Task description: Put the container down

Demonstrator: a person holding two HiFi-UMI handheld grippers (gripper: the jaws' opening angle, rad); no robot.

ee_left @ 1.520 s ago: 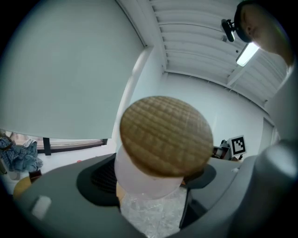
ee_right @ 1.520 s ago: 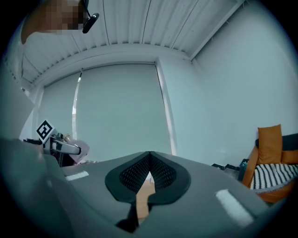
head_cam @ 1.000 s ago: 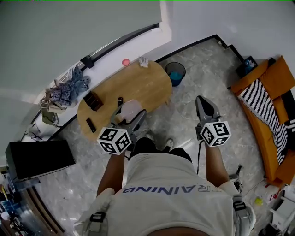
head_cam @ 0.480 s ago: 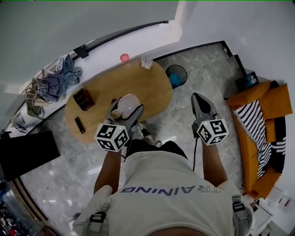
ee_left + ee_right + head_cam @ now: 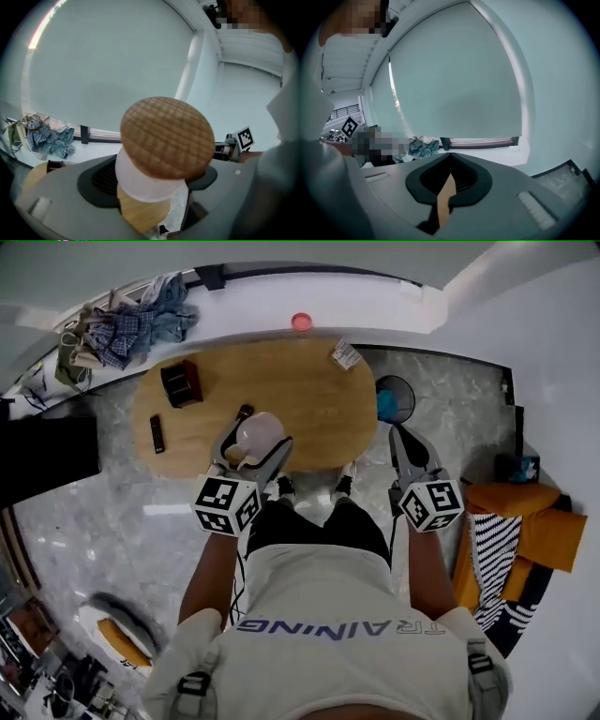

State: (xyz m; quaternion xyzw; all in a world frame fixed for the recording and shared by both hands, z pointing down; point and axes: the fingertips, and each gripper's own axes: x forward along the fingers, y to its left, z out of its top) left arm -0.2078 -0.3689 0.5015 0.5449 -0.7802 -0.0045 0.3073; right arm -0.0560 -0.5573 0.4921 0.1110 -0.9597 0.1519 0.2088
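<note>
A white container (image 5: 259,435) with a brown waffle-patterned lid (image 5: 167,138) is clamped between the fingers of my left gripper (image 5: 251,448). It hangs tilted above the near part of the oval wooden table (image 5: 309,399). In the left gripper view the container fills the gap of the left gripper (image 5: 154,187), with a strip of tabletop below it. My right gripper (image 5: 410,448) is held off the table's right end, above the marble floor, shut with nothing in it. In the right gripper view the right gripper (image 5: 449,180) shows only a thin sliver of wood between the closed jaws.
On the table lie a dark box (image 5: 180,382), a black remote (image 5: 157,434), a small dark object (image 5: 243,413) and a packet (image 5: 345,354). A bin (image 5: 395,399) stands by the table's right end. Clothes (image 5: 122,320) lie on the sill, and an orange sofa (image 5: 525,521) is at the right.
The view has swung so the table now lies square in front of me. My left gripper still holds the container, now further over the tabletop. The right gripper stays shut beside it.
</note>
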